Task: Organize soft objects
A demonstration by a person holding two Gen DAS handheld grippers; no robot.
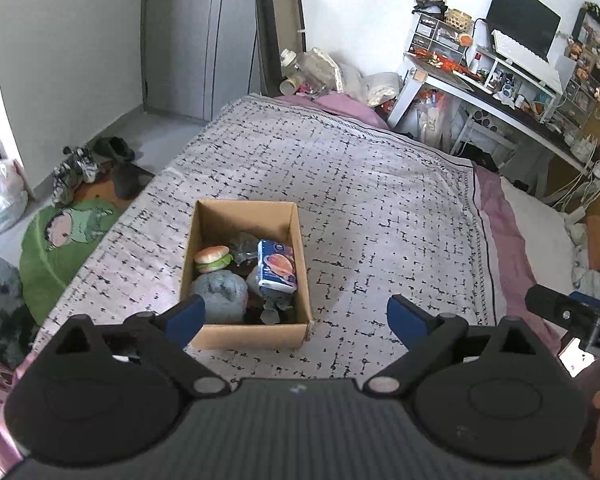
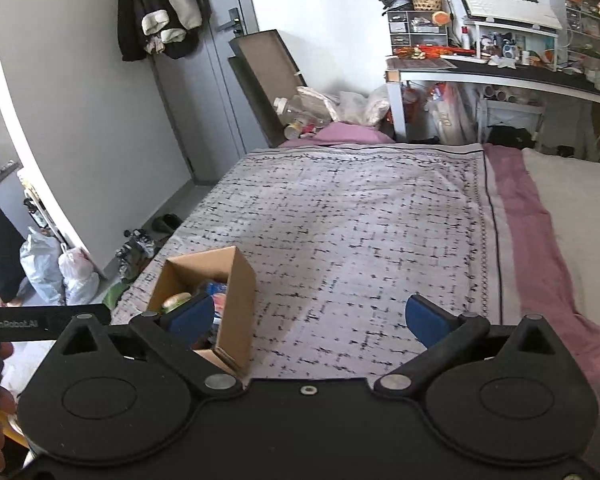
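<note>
- Left hand-held gripper [image 1: 296,316]: I read its jaws spread wide, released, nothing between them, raised over the near end of the box.
- Right hand-held gripper [image 2: 310,318]: also wide, released, empty, over bare blanket.
- Bed [image 1: 380,208]: checked blanket; desk [image 1: 500,96] beyond, door [image 2: 204,92] at left.
- Cardboard box [image 1: 300,264]: on the bed, long axis running away from me; holds a burger toy [image 1: 213,258], grey plush [image 1: 220,290], tissue pack [image 1: 278,266].
</note>
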